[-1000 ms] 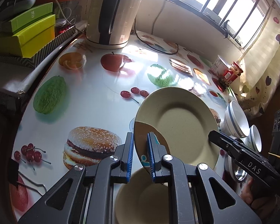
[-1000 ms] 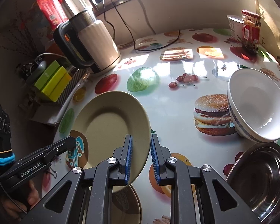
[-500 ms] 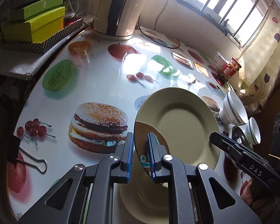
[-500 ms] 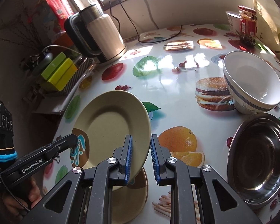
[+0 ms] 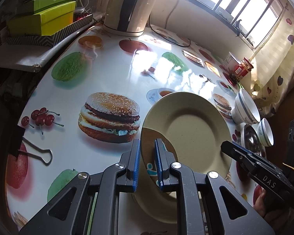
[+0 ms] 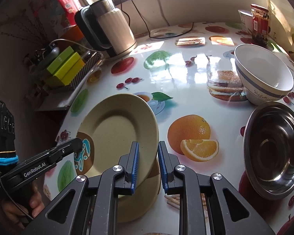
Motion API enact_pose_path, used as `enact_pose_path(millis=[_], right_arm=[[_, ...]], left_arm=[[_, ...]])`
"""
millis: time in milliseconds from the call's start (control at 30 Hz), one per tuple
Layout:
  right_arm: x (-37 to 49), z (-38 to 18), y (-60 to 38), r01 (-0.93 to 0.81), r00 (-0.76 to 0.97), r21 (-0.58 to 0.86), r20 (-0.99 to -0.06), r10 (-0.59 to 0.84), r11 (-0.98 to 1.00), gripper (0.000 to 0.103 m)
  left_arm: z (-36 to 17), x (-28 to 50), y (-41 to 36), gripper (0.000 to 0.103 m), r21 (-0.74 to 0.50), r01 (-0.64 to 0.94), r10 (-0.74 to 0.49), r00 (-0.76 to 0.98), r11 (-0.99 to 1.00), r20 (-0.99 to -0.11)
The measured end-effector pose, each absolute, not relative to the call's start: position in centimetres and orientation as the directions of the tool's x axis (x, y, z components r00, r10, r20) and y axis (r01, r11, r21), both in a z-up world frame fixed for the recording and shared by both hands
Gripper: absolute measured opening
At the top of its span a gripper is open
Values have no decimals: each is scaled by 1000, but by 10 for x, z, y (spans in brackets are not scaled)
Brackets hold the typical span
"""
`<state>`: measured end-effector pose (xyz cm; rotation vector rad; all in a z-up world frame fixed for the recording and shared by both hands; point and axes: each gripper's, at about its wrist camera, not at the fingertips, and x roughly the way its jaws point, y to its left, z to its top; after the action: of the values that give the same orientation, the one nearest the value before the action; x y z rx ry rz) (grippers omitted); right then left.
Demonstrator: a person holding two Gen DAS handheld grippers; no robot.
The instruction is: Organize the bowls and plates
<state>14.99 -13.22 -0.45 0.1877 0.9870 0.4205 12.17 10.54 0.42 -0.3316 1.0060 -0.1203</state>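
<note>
A round table covered in a glossy cloth printed with burgers, cherries, apples and oranges fills both wrist views, sunlit from a barred window behind it. At its far edge stands a cream electric kettle with a black handle, its cord trailing along the wall, and beside it a striped tray holding lime-green boxes. Held above the near side of the table is a beige plate, tilted, with a brown patterned patch on one edge; it is gripped from both sides and hangs over a second beige plate lying flat on the cloth beneath it. The left gripper is clenched on the plate's patterned edge, blue pads pressing the rim, while the right gripper pinches the opposite rim between its own blue pads. A steel bowl sits empty on the table to the right of the plates, touching or just beside a large white bowl with a blue band that stands behind it; in the left wrist view a small white bowl shows next to them. Further back, near the curtain, stand a red-labelled jar and a white tub. A black binder clip lies near the table's left edge. Part of a hand shows under the left gripper's handle.
</note>
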Motion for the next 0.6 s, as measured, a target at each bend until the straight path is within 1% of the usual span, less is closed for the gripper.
enact_pose_path(millis=[600], right_arm=[[128, -10, -131, -274, 466, 330, -776, 425, 903, 19]], left_arm=[[-2, 101, 106, 15, -324, -61, -244, 528, 944, -813]])
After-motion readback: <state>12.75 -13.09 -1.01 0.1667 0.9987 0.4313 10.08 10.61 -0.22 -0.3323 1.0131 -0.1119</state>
